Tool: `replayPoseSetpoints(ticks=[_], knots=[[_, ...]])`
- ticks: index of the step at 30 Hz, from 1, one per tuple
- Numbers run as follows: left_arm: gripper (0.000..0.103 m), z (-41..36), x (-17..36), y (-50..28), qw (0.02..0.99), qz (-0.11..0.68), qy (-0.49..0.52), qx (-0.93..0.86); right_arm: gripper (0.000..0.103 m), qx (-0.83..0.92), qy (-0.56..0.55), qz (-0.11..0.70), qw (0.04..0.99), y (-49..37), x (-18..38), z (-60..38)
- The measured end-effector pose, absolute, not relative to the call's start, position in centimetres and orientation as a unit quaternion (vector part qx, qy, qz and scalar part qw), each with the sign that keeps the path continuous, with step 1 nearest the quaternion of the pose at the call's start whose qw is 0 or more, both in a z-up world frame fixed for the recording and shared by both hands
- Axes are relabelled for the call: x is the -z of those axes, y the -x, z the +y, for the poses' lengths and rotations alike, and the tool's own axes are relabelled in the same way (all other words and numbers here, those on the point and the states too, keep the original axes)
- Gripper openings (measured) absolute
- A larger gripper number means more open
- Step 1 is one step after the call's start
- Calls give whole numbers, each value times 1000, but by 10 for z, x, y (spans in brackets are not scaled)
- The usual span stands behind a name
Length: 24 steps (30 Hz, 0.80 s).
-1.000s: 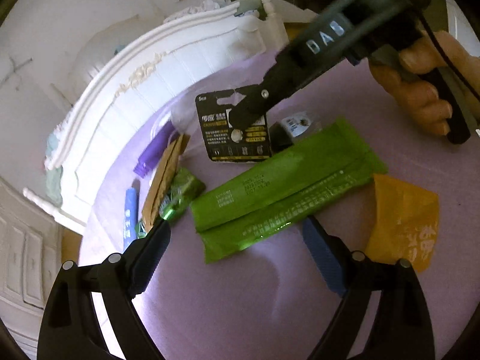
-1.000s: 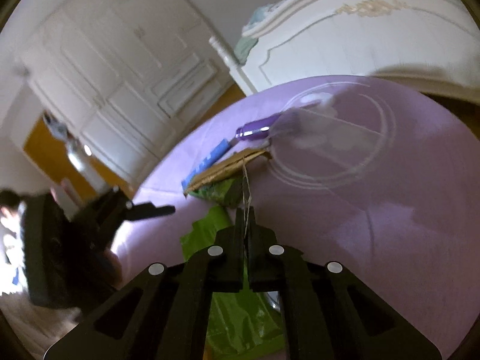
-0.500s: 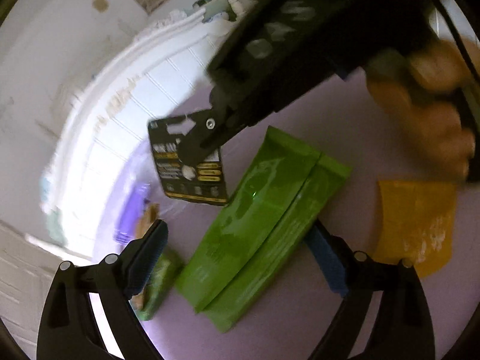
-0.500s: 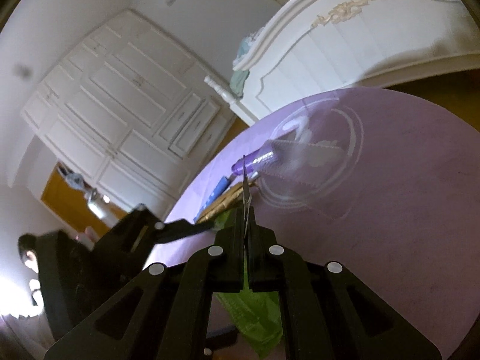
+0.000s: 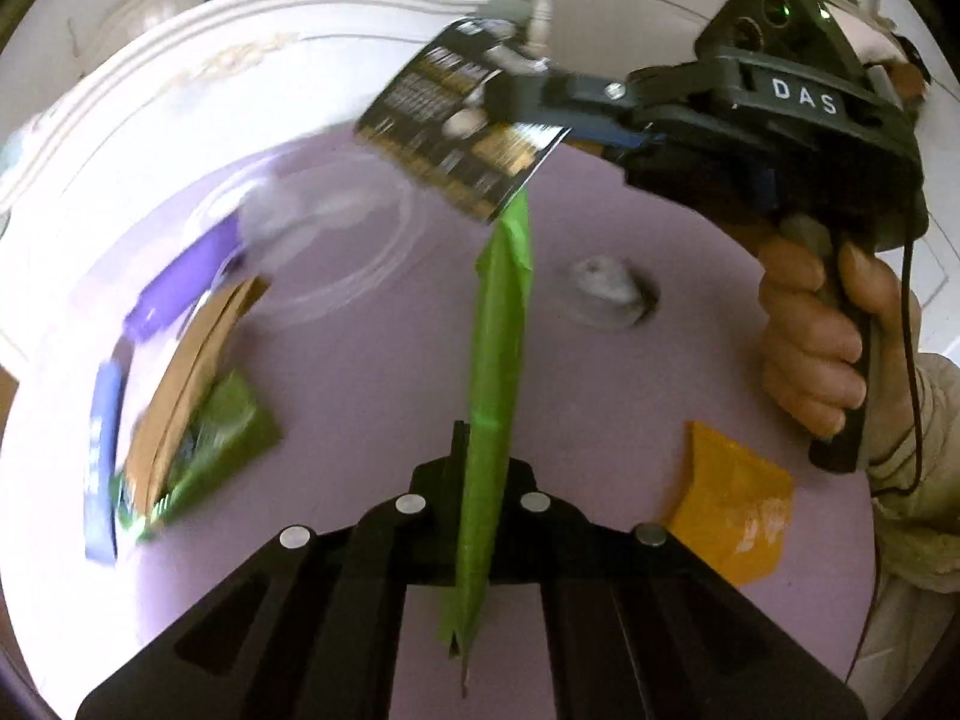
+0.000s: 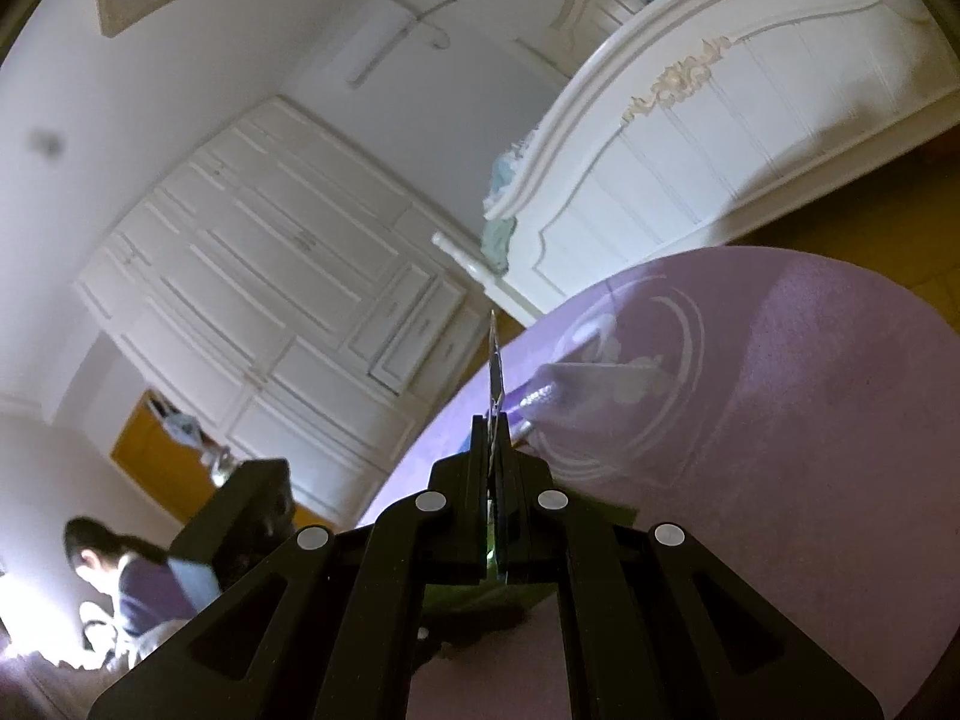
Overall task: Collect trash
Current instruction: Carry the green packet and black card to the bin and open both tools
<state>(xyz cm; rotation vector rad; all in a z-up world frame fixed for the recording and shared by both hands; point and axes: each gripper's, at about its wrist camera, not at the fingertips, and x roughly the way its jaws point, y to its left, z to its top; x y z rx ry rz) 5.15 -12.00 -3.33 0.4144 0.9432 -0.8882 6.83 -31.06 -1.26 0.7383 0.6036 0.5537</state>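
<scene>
My left gripper (image 5: 480, 468) is shut on a long green wrapper (image 5: 498, 330) and holds it edge-on above the purple round mat (image 5: 600, 408). My right gripper (image 5: 510, 96) is shut on a black battery card (image 5: 462, 126) and holds it high over the mat. In the right wrist view the card (image 6: 495, 366) shows edge-on between the closed fingers (image 6: 495, 450). An orange wrapper (image 5: 732, 516) lies on the mat at the right.
On the mat's left lie a small green packet (image 5: 210, 450), brown cardboard (image 5: 186, 372), a blue tube (image 5: 102, 444) and a purple wrapper (image 5: 180, 282). A crumpled grey scrap (image 5: 606, 288) lies mid-mat. A white bed footboard (image 5: 180, 96) stands behind.
My left gripper has closed on the green wrapper and lifted it off the mat. My right gripper has raised the battery card higher.
</scene>
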Motion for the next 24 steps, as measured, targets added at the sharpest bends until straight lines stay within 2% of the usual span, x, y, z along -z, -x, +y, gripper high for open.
replayPoseSetpoints(ticks=[7, 13, 19, 24], knots=[[3, -83, 18, -14, 804, 432, -150, 380, 3, -265, -331, 291, 858, -66, 7, -305], [3, -5, 7, 10, 843, 428, -67, 319, 3, -258, -338, 311, 850, -57, 4, -297], [3, 86, -8, 32, 888, 408, 1, 212, 3, -301, -314, 331, 838, -49, -20, -253], [3, 147, -18, 57, 915, 376, 45, 139, 3, -367, -268, 354, 818, -48, -50, -175]])
